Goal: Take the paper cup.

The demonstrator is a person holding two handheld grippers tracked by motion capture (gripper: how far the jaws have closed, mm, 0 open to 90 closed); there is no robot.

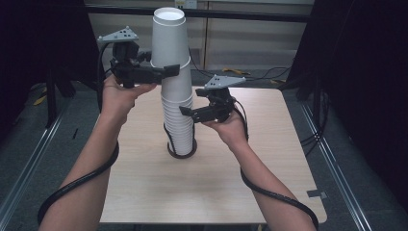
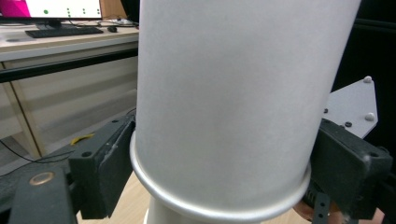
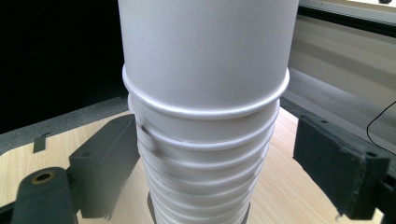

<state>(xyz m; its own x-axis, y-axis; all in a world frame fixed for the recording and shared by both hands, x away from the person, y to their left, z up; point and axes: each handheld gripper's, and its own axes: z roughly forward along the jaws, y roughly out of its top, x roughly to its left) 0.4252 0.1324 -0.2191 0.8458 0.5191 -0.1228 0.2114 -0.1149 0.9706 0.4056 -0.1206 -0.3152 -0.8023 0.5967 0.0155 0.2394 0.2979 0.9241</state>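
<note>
Cups are the matter here: a tall stack of white paper cups (image 1: 179,113) stands upside down near the middle of the wooden table (image 1: 159,192), its foot ringed by a dark base (image 1: 182,153). On top sits the uppermost cup (image 1: 169,38), raised well above its neighbours so that its rolled rim shows clear of the next one down.

In the high view the left gripper (image 1: 169,70) comes in from nine o'clock and reaches the top cup just above its rim. The left gripper view shows both black pads set against the cup wall, one at each side, pinching it. The right gripper (image 1: 188,111) comes in from three o'clock, lower down, at the nested rims. In the right gripper view its jaws are spread: the pad at nine o'clock lies against the stack, while the one at three o'clock stands off from it with a gap, so the stack is bracketed rather than clamped.

By my reading, the step in hand is separating the top cup from the stack. The next move calls for a straight lift toward twelve o'clock with the left gripper, the pinch kept gentle enough not to crush the thin wall. The right gripper should steady the lower cups, or the whole column may ride up or tip.
</note>
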